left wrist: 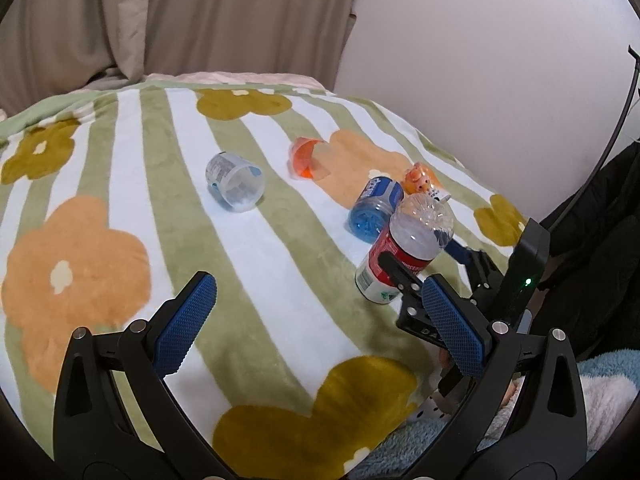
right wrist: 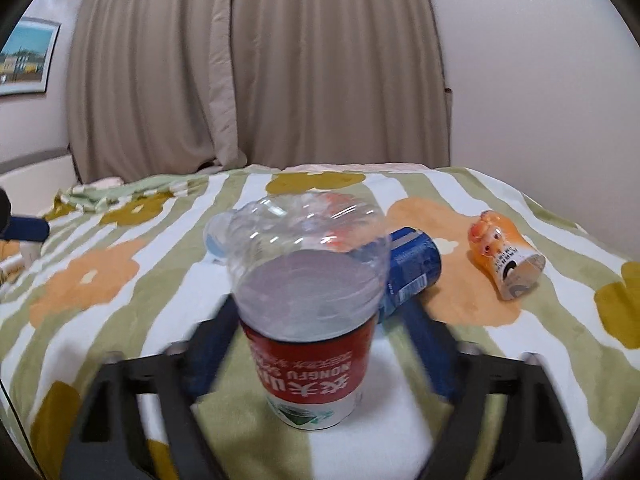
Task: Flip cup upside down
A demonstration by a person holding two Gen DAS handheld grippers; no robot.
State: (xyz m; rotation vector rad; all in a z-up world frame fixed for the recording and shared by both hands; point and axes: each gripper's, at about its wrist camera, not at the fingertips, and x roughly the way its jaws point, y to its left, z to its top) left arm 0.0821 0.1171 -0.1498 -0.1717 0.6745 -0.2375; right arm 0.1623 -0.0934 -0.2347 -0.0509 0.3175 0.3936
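Note:
The cup (right wrist: 310, 304) is a cut-off clear bottle with a red and white label. It stands upside down on the blanket, closed clear base up, label text inverted. My right gripper (right wrist: 316, 344) has its blue fingers (right wrist: 430, 350) on either side of the cup, blurred by motion; I cannot tell whether they touch it. In the left wrist view the cup (left wrist: 404, 252) is at the right with the right gripper's fingers (left wrist: 394, 270) beside it. My left gripper (left wrist: 316, 320) is open and empty above the blanket, left of the cup.
On the flowered striped blanket (left wrist: 248, 240) lie a clear white cup (left wrist: 235, 182), an orange cup (left wrist: 306, 159), a blue cup (left wrist: 375, 208) and a small orange figure bottle (right wrist: 505, 258). Curtains and a white wall stand behind. Dark clothing (left wrist: 600, 240) is at the right.

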